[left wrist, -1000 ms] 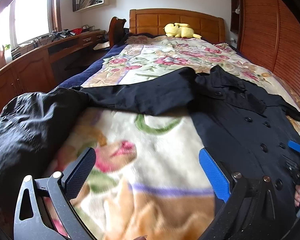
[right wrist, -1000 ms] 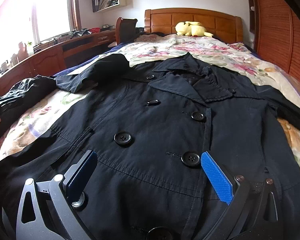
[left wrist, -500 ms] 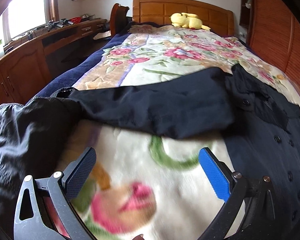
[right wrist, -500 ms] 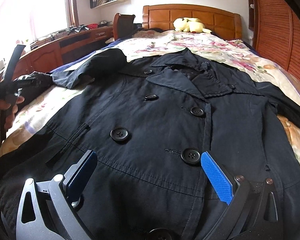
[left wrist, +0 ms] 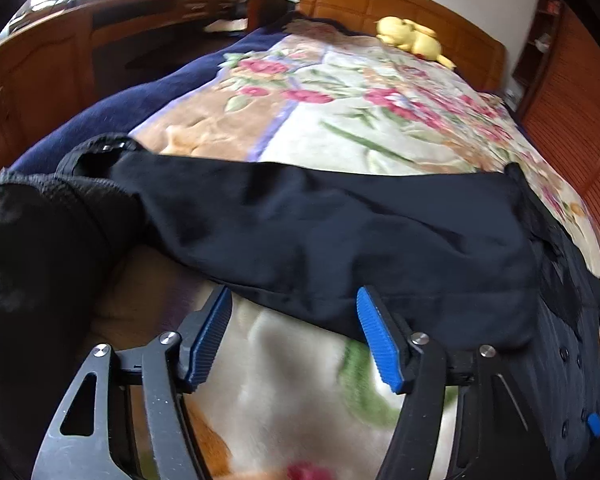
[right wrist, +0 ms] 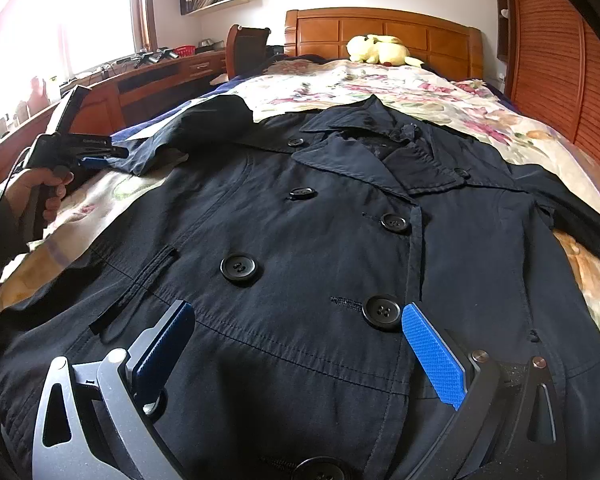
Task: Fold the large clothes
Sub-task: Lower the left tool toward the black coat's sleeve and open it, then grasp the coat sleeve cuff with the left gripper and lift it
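A black double-breasted coat (right wrist: 340, 240) lies front up on the floral bedspread (right wrist: 380, 88), collar toward the headboard. Its left sleeve (left wrist: 320, 232) stretches out sideways across the bed. My left gripper (left wrist: 294, 312) is open, its blue pads at the sleeve's near edge with nothing between them; it also shows in the right wrist view (right wrist: 96, 154) at the sleeve. My right gripper (right wrist: 296, 332) is open and hovers low over the coat's lower front, near the buttons.
A yellow plush toy (right wrist: 376, 50) lies by the wooden headboard (right wrist: 380, 28). A wooden desk and cabinets (left wrist: 60, 52) run along the left of the bed. A slatted wooden wall (right wrist: 560, 60) stands on the right. A dark garment (left wrist: 32, 260) bunches at the bed's left edge.
My left gripper has moved forward to the sleeve's near edge and its jaws have narrowed a little. My right gripper has crept slightly forward over the coat.
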